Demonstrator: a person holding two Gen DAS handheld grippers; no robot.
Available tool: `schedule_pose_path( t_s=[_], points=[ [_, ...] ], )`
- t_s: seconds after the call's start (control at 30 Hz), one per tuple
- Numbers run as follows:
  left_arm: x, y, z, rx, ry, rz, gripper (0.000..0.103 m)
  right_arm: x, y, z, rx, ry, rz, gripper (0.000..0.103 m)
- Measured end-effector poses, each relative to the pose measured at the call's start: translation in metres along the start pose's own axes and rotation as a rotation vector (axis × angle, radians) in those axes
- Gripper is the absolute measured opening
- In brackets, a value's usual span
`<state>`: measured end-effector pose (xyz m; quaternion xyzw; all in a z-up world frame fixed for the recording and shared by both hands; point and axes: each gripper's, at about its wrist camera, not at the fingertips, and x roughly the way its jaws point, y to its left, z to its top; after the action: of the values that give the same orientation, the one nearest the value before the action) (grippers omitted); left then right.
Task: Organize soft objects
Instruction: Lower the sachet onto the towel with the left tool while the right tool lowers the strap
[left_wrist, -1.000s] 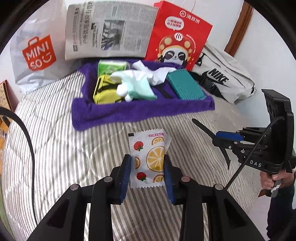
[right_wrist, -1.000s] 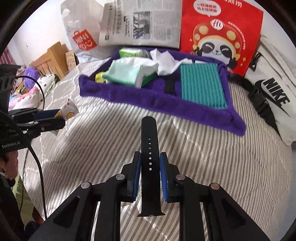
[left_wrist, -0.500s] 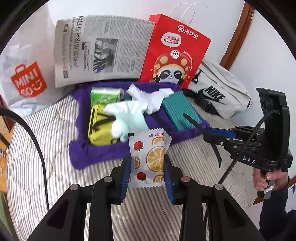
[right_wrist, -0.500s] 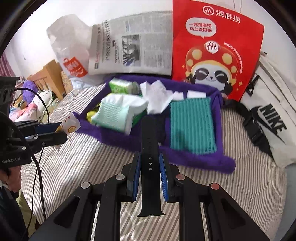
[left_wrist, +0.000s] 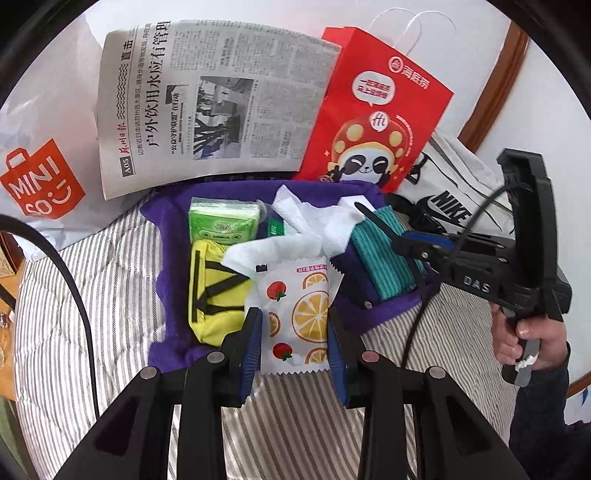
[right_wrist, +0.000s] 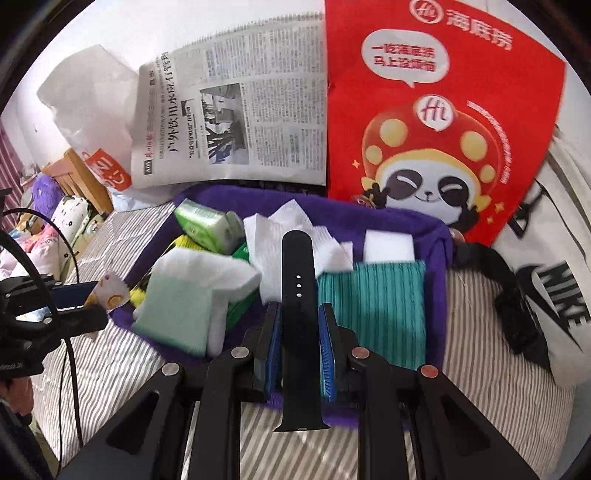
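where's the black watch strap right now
In the right wrist view the black watch strap is clamped in the right claw, over the purple towel beside the teal cloth.

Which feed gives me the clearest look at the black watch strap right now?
The right wrist view: the black watch strap runs lengthwise between the right claw fingers, holes visible, above the purple towel. In the left wrist view it shows only edge-on, a thin dark sliver.

purple towel (left_wrist: 173, 280); teal ribbed cloth (right_wrist: 376, 295); black strap (right_wrist: 298, 280); orange/tomato print sachet (left_wrist: 295, 314); grey-striped bedding (left_wrist: 74, 295).
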<state>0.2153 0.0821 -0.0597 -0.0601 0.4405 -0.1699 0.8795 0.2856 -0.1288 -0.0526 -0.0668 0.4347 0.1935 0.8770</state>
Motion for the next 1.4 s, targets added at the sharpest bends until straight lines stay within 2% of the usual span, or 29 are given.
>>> schedule_pose_path(
  t_s=[0.17,0.3,0.6,0.8,0.93,0.97,1.03,1.2,1.4],
  points=[
    [0.008,0.011,0.008,-0.013,0.006,0.003,0.032,0.031,0.005,0.006,-0.02,0.032,-0.011,0.02],
    [0.015,0.017,0.014,-0.018,0.009,-0.003,0.032,0.055,0.008,-0.002,-0.044,0.074,-0.035,0.02],
    [0.021,0.025,0.019,-0.024,0.007,-0.01,0.032,0.076,0.001,-0.011,-0.046,0.113,-0.02,0.021],
    [0.024,0.023,0.018,-0.019,0.017,-0.012,0.032,0.071,-0.003,-0.013,-0.038,0.093,0.021,0.022],
    [0.025,0.02,0.015,-0.02,0.027,-0.016,0.032,0.059,-0.004,-0.015,-0.028,0.076,0.056,0.036],
    [0.025,0.019,0.015,-0.021,0.028,-0.018,0.032,0.055,-0.005,-0.015,-0.03,0.067,0.051,0.041],
    [0.024,0.016,0.015,-0.019,0.031,-0.018,0.032,0.047,-0.007,-0.015,-0.029,0.045,0.031,0.045],
    [0.028,0.003,0.018,0.002,0.05,-0.008,0.032,0.022,-0.025,-0.021,0.019,0.004,0.04,0.045],
    [0.053,-0.024,0.025,0.011,0.081,-0.07,0.032,0.003,-0.045,-0.033,0.056,-0.008,0.002,0.045]
  ],
)
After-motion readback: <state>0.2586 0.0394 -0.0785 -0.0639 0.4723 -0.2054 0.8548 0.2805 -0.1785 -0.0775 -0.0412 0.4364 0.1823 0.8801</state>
